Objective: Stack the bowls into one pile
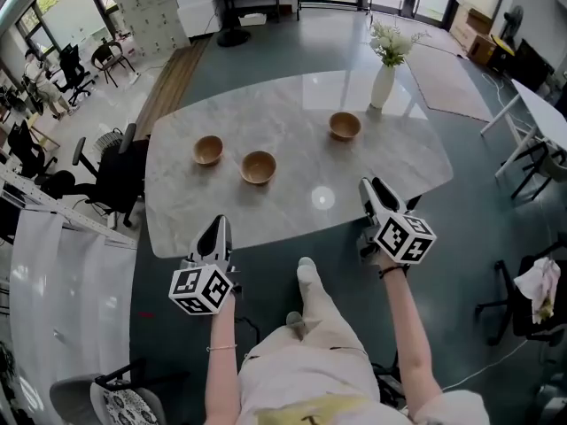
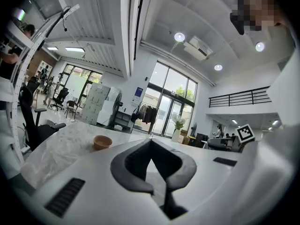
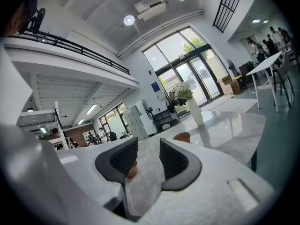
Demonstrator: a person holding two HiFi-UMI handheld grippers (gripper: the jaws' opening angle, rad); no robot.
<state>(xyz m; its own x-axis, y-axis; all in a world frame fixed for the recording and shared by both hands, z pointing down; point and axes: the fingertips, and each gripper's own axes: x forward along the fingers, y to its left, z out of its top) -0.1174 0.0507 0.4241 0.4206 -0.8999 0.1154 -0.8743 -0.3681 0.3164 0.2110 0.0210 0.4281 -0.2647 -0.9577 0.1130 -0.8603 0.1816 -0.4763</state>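
Observation:
Three wooden bowls stand apart on the marble table [image 1: 292, 228]: a left bowl [image 1: 208, 150], a middle bowl [image 1: 258, 166] and a right bowl [image 1: 345, 126]. My left gripper [image 1: 217, 228] hovers at the table's near edge, short of the left and middle bowls, its fingertips together with nothing between them [image 2: 151, 142]. One bowl [image 2: 102, 142] shows ahead of it to the left. My right gripper [image 1: 376, 187] is over the near right part of the table, open and empty [image 3: 148, 146]. One bowl [image 3: 132, 168] peeks from behind its left pad, and another bowl [image 3: 182, 137] lies farther off.
A white vase with flowers [image 1: 383, 85] stands near the right bowl at the table's far side. Black office chairs [image 1: 106, 171] crowd the table's left end. A white table [image 1: 545, 118] and a chair [image 1: 532, 299] are to the right.

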